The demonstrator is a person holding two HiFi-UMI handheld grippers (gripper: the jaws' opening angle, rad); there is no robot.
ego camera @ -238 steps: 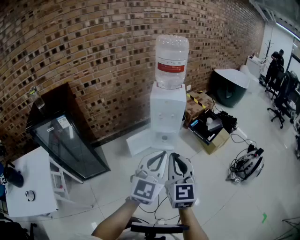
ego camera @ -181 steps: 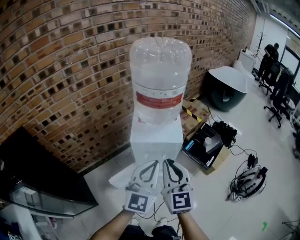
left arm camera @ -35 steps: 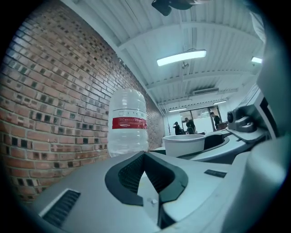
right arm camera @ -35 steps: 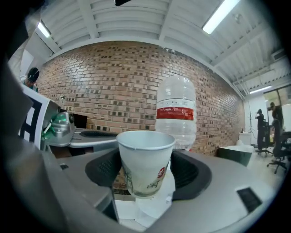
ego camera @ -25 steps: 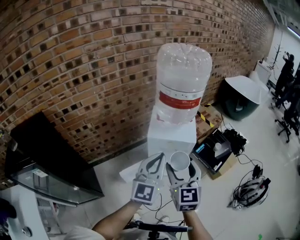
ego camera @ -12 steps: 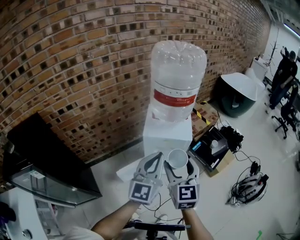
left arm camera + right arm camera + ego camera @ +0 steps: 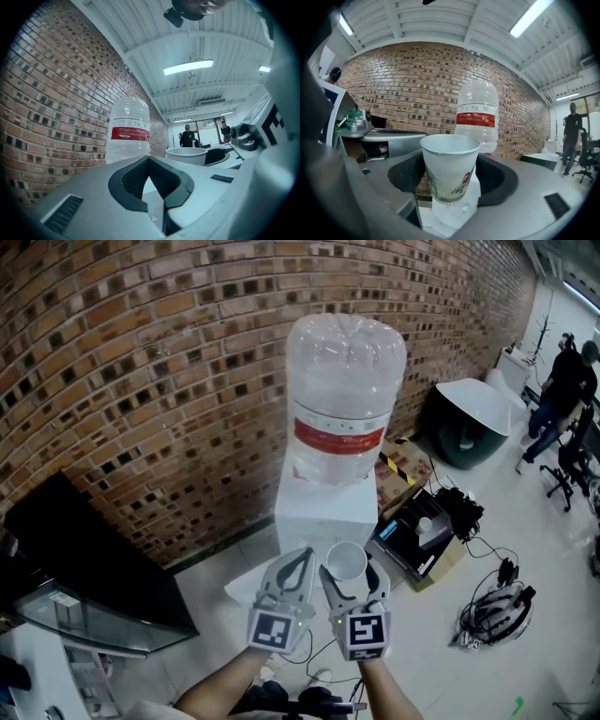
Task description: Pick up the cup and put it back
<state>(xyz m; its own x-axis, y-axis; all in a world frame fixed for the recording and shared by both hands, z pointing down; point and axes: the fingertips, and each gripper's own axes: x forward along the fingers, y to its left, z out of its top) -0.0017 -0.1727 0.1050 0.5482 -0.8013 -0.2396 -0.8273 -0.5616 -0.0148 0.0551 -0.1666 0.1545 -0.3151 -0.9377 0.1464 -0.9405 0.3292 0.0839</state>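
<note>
A white paper cup point(image 7: 346, 559) with green print stands upright between the jaws of my right gripper point(image 7: 348, 579), which is shut on it. In the right gripper view the cup point(image 7: 450, 166) fills the middle, with the dark pads against both its sides. My left gripper point(image 7: 307, 554) is beside it on the left, shut, with nothing in it. From the left gripper view the fingertips meet at my left gripper point(image 7: 150, 160) and the cup's rim point(image 7: 186, 152) shows to the right. The white water dispenser point(image 7: 323, 507) with its big clear bottle point(image 7: 345, 399) stands just ahead.
A brick wall point(image 7: 141, 381) runs behind the dispenser. A black glass cabinet point(image 7: 84, 559) is at the left. On the right floor lie an open cardboard box point(image 7: 422, 535), a dark round tub point(image 7: 464, 423) and cables point(image 7: 492, 610). A person point(image 7: 561, 381) stands far right.
In the two oldest frames both grippers were empty; now the right one holds the cup. Over the last second the grip is the same and the dispenser sits slightly further left in view.
</note>
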